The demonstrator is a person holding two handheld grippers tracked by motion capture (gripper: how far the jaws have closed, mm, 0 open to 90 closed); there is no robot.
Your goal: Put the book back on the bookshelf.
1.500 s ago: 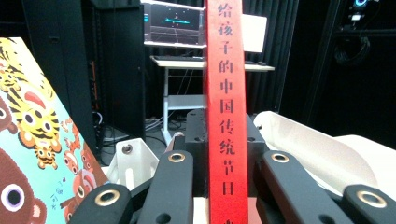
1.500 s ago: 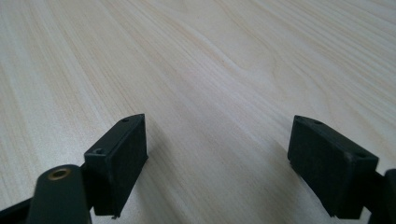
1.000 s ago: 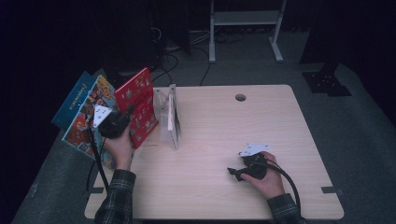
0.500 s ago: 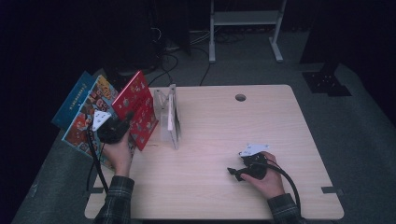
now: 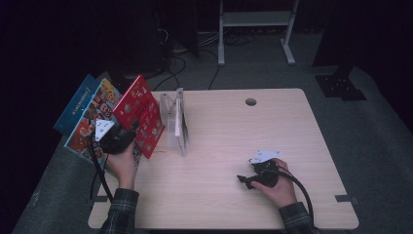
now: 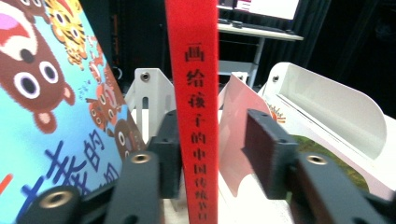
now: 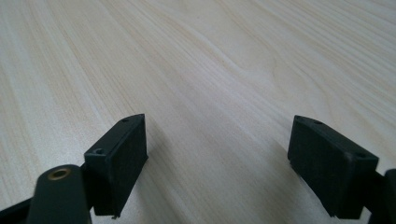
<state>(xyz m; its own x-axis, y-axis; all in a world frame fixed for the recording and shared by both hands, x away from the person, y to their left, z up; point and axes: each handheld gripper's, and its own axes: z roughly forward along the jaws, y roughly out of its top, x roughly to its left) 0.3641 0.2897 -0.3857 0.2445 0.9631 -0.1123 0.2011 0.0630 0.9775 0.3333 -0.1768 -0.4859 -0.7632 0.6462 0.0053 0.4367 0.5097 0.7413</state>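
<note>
A red book [image 5: 141,114] stands tilted at the table's left edge, its spine [image 6: 194,93] running up between my left gripper's jaws. My left gripper [image 5: 130,130] [image 6: 218,147] is open. Its jaws have just been opening: one pad sits right by the spine, while the other stands clear of it with a gap. My right gripper [image 5: 243,181] [image 7: 217,158] rests open on the bare wooden table [image 5: 234,131] at the near right, with nothing between its fingers.
A blue picture book with cartoon animals [image 5: 92,117] [image 6: 46,93] leans left of the red one, with a darker blue book [image 5: 73,105] behind it. A white bookstand [image 5: 170,109] [image 6: 327,107] right of the red book holds a thin book [image 5: 179,124]. A cable hole [image 5: 251,102] lies at the far edge.
My left hand has drawn slightly towards the near side and the red book leans a touch more to the left. The right hand has not moved.
</note>
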